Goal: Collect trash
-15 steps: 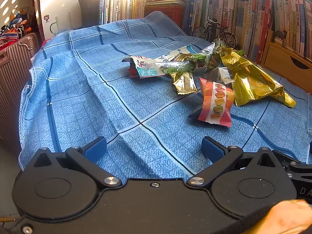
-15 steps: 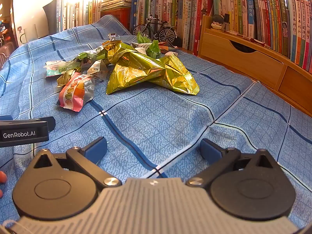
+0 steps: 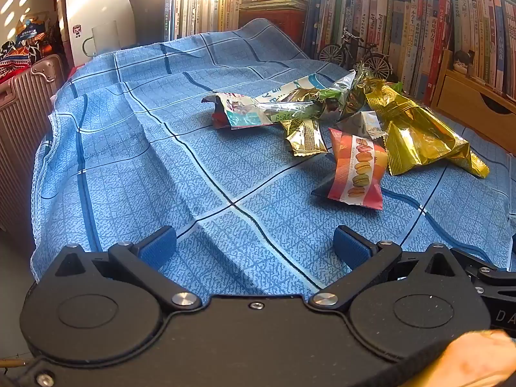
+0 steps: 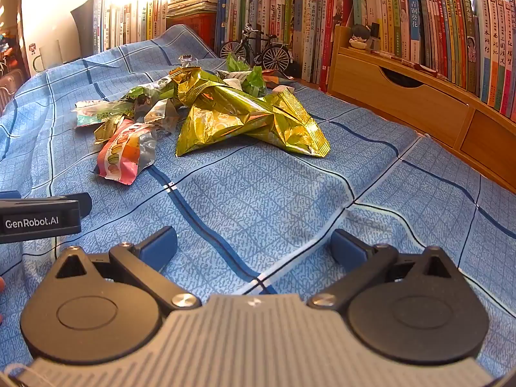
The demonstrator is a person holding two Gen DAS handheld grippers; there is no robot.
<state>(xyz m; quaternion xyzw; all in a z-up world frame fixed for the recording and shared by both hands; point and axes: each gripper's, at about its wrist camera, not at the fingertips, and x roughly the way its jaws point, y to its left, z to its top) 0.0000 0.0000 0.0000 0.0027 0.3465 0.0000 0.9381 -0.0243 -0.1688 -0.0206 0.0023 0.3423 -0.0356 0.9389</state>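
Observation:
A heap of empty snack wrappers lies on a blue checked cloth (image 3: 161, 167). Nearest is a red macaron wrapper (image 3: 358, 169) (image 4: 124, 154). Behind it sit a big gold bag (image 3: 416, 132) (image 4: 245, 116), a small gold sachet (image 3: 306, 135) and a long white-and-teal wrapper (image 3: 258, 109) (image 4: 96, 114). My left gripper (image 3: 254, 246) hovers open over bare cloth, short of the heap and to its left. My right gripper (image 4: 253, 245) is open too, well short of the gold bag, nothing between its fingers. The left gripper's body (image 4: 38, 217) shows at the right wrist view's left edge.
Books line the shelf at the back (image 4: 387, 16). A model bicycle (image 4: 258, 50) stands behind the heap. A wooden drawer unit (image 4: 403, 96) runs along the right. A ribbed suitcase (image 3: 22, 103) stands off the cloth's left edge, a glass mug (image 3: 103, 40) beyond it.

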